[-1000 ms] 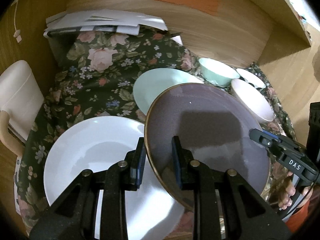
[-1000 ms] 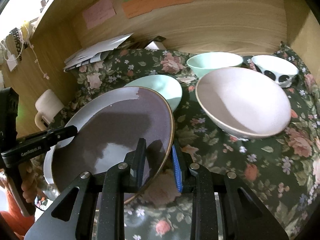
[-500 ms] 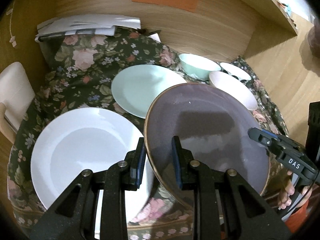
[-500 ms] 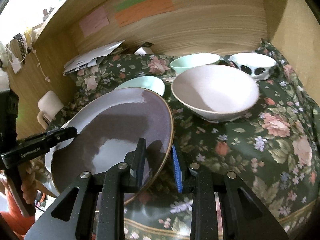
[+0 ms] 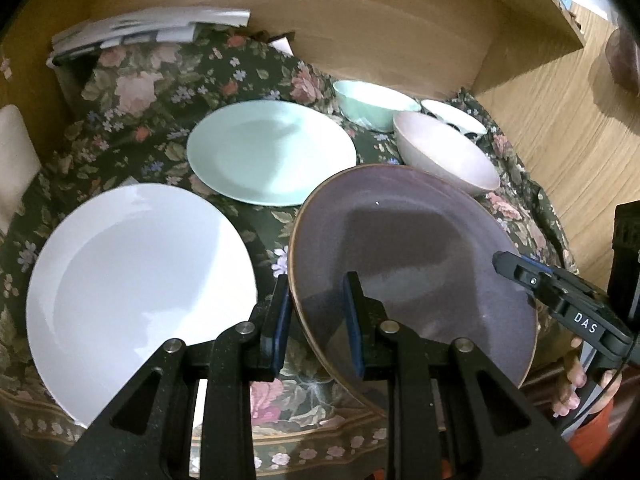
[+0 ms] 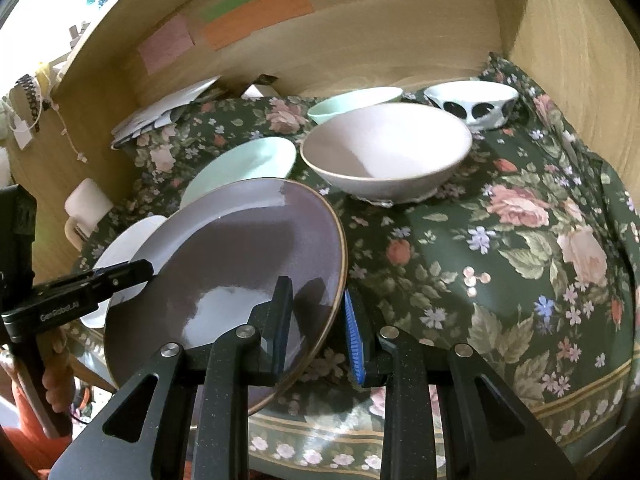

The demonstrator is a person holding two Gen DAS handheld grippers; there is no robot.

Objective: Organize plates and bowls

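The dark green floral tablecloth (image 6: 520,280) fills most of both views, draped in soft folds over the surface inside a pale wooden alcove (image 6: 400,40). I judge this uneven cloth a hazard: a plate set on a fold may rock or slide.

The round white ceramic plate (image 5: 132,288) lies flat at the lower left of the left-wrist view. The round purple-grey glazed plate with a brown rim (image 5: 412,264) sits in the lower centre of both views, lifted and tilted above the cloth, its near edge just beside the white plate. My left gripper (image 5: 316,320) is clamped across its rim on one side, and my right gripper (image 6: 316,320) is clamped across the rim on the opposite side. Each hold bites only a narrow strip of glossy glaze, so I judge slip the chief risk; if my two hands drift apart or twist unequally, the plate could lever out of one grip and drop onto the white plate, chipping both.

The round mint-green plate (image 5: 272,152) lies flat at centre, well apart from my grippers. The wide pale pink bowl (image 6: 388,152) stands upright at upper centre of the right-wrist view, near the purple plate's far rim; a forward swing could knock it. Behind it stand a small mint-green bowl (image 6: 356,100) and a small white bowl with black spots (image 6: 472,102), close together.
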